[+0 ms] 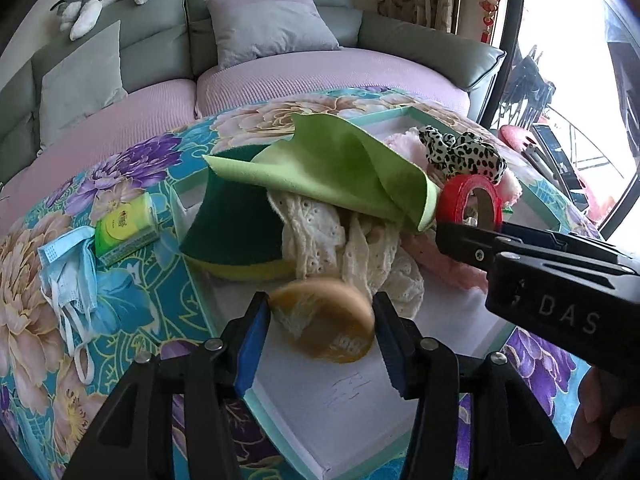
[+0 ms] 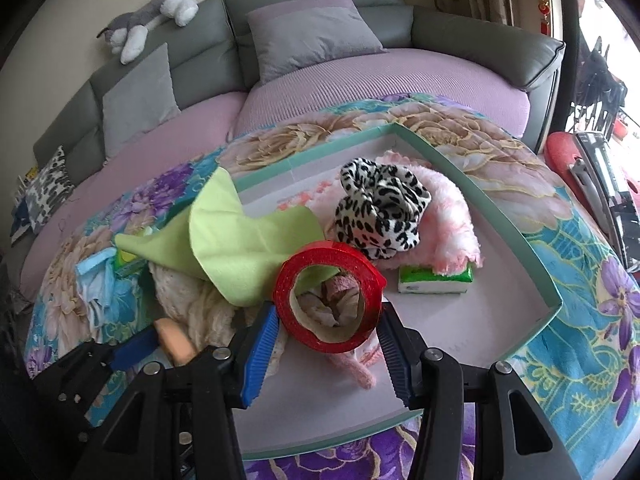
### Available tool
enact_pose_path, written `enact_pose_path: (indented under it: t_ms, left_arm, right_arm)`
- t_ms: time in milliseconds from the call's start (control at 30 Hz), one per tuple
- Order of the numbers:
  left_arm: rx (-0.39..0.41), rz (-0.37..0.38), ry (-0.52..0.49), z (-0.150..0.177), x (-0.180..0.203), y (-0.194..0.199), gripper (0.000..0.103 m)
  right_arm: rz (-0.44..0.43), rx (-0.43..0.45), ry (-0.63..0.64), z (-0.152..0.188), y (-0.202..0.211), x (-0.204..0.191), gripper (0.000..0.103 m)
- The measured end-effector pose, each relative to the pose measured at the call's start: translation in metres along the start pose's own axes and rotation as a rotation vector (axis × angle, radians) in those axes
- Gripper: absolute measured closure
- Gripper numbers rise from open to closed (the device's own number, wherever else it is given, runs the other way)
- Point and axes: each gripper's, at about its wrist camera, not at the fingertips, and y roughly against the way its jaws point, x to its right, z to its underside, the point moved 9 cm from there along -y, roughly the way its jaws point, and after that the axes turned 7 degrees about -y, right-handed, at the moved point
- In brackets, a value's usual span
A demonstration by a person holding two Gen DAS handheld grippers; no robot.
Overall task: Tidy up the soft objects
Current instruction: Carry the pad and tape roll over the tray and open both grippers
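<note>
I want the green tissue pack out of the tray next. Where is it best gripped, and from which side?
Grip the tissue pack across its short width, coming from above: it lies flat on the tray floor, top face open. Its far edge touches the pink fluffy cloth, so keep clear.

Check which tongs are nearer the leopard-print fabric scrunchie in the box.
Right. The right tongs straddle a red tape roll just in front of the leopard-print fabric scrunchie. The left tongs sit farther off, around a round tan sponge puff at the box's near-left side.

The tape roll (image 2: pixel 329 307) stands in the tray (image 2: pixel 500 216), tissue pack (image 2: pixel 436 280) to its right
</note>
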Motion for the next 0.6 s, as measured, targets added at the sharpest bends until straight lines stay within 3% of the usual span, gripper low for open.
enact_pose_path:
  t_ms: [133, 233, 600]
  left_arm:
    - [0.006, 0.008, 0.013, -0.001, -0.001, 0.001, 0.047]
    - [0.018, 0.007, 0.023, -0.003, -0.003, 0.005, 0.034]
    - [0.078, 0.0, 0.076, -0.011, -0.018, 0.018, 0.034]
  right_arm:
    - [0.007, 0.013, -0.001, -0.003, 0.003, 0.001, 0.049]
    - [0.015, 0.029, -0.003, -0.005, 0.007, 0.001, 0.047]
    - [0.017, 0.08, -0.024, -0.015, 0.02, 0.003, 0.036]
